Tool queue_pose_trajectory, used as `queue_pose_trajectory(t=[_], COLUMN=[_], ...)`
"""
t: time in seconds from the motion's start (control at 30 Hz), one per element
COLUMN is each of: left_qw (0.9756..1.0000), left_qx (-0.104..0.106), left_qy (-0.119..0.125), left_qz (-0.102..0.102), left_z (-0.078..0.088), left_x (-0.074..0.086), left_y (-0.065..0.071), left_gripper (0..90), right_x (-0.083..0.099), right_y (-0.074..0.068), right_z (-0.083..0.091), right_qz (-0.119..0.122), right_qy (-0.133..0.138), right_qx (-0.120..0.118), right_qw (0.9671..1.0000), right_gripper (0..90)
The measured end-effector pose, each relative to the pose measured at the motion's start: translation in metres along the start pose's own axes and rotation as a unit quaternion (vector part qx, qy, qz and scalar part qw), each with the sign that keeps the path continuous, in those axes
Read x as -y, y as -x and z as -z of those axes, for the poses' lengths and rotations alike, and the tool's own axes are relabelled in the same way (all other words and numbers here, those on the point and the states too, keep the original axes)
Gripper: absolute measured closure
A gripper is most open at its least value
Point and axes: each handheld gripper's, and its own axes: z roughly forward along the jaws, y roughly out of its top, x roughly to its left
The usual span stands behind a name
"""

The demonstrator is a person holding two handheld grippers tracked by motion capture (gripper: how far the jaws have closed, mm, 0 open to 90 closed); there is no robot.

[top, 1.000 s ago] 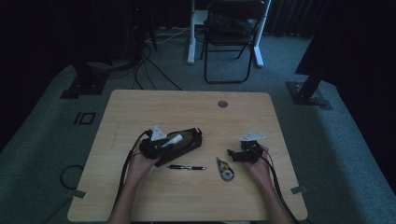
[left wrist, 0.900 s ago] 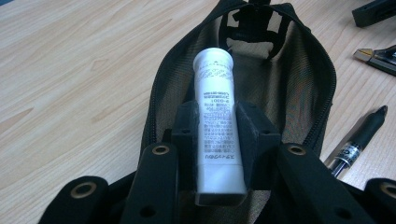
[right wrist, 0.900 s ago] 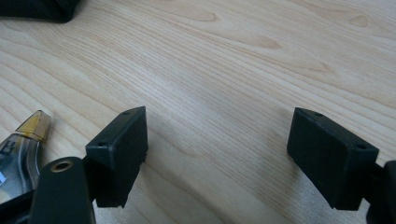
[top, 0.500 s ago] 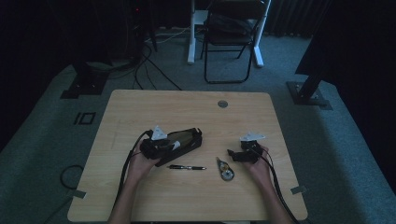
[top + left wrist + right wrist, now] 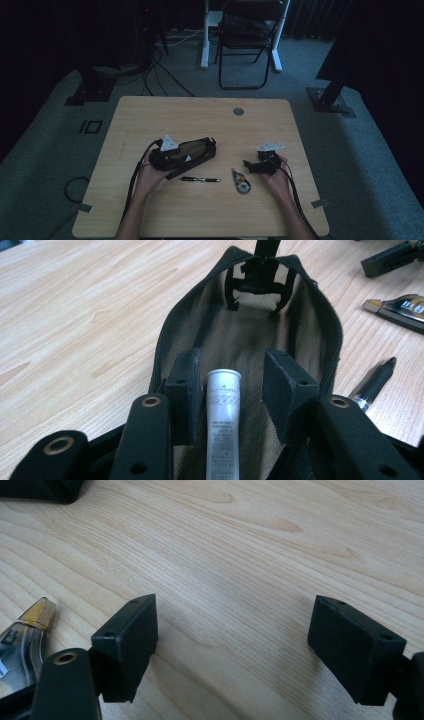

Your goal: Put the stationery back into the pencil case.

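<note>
Pouch (image 5: 250, 340) work occupies us: our left hand-held gripper (image 5: 240, 400), jaws just parting, lets the silver tube (image 5: 223, 425) rest inside the open black case left of centre on the surface (image 5: 150, 120). Our right hand-held gripper (image 5: 250, 645) waits wide, empty, beside the correction tape (image 5: 20, 625).

Right gripper (image 5: 232, 652) jaws wide apart above wooden table (image 5: 260, 555); correction tape (image 5: 22, 630) at left.

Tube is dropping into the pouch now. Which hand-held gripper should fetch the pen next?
Probably the left hand-held gripper: its jaws have just been opening off the silver tube in the pouch, and the pen lies right beside it. The right hand-held gripper stands open beyond the correction tape.
</note>
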Motion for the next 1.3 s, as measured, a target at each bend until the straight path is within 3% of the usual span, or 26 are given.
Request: queue_pose_trajectory(t=[0.7,1.03,1.3], left_qw=[0.9993,0.9985,0.9983], left_qx=[0.008,0.018,0.025], left_qy=[0.034,0.039,0.04], left_qz=[-0.016,-0.033,-0.034], left_z=[0.016,0.02,0.02], left_x=[-0.009,-0.015,-0.015], left_y=[0.017,0.029,0.035], left_gripper=[59.6,60.0,60.1], right_x=[0.0,0.0,0.0], right_y=[0.0,0.0,0.0], right_z=[0.0,0.0,0.0], right_qz=[0.0,0.0,0.0], right_qy=[0.0,0.0,0.0], right_qx=[0.0,0.0,0.0], right_qw=[1.0,1.0,1.0], right_gripper=[20.2,20.2,20.2])
